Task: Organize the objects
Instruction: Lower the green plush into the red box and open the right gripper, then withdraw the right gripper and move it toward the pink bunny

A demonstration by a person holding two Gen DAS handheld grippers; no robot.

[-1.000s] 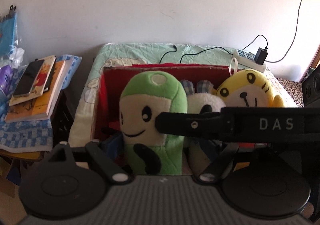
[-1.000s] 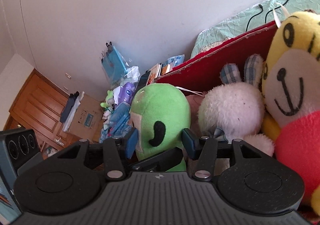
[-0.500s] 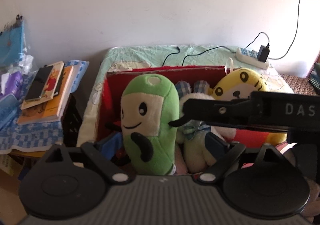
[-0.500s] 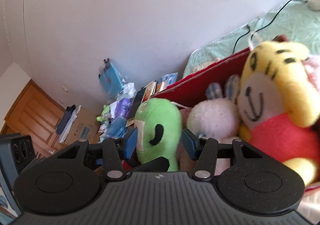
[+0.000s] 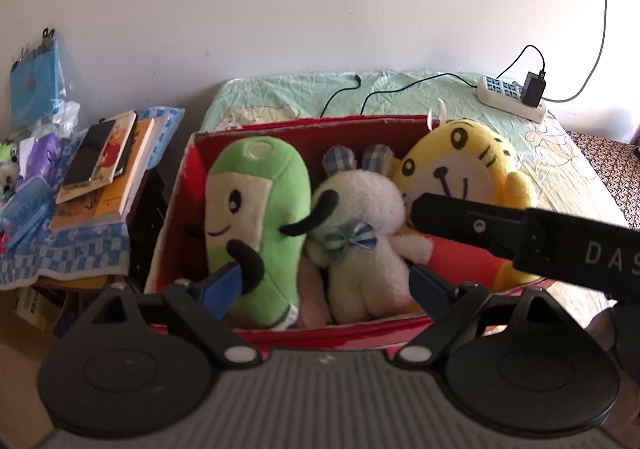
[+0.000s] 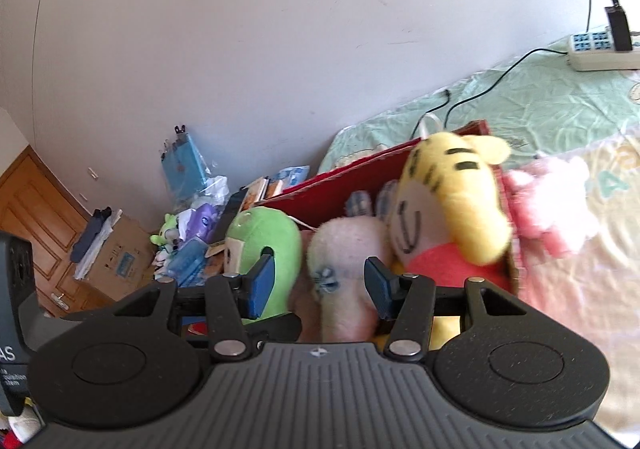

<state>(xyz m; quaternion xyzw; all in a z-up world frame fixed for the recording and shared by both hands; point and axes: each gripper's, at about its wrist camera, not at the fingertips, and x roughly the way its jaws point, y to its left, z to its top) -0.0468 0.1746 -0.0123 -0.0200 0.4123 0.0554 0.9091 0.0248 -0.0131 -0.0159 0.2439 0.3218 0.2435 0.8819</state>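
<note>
Three plush toys fill the red box [image 5: 188,185] at frame centre: one green [image 5: 256,225], one white bunny [image 5: 360,233], one yellow tiger [image 5: 460,165]. Both grippers, left [image 5: 320,285] and right [image 6: 316,285], gape empty.

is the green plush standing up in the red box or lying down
Standing up. The green plush sits upright inside the red box, face forward, its base on the box floor beside the white bunny.

— What's on the bed [image 5: 560,153]?
— A red box [image 5: 360,333] sits at its near edge, toward the left side. A white power strip [image 5: 508,99] lies by the far right corner, with black cables [image 5: 384,95] trailing along the far edge.
— Anything else?
— Something pink [image 6: 548,209], blurred, just right of the box.
</note>
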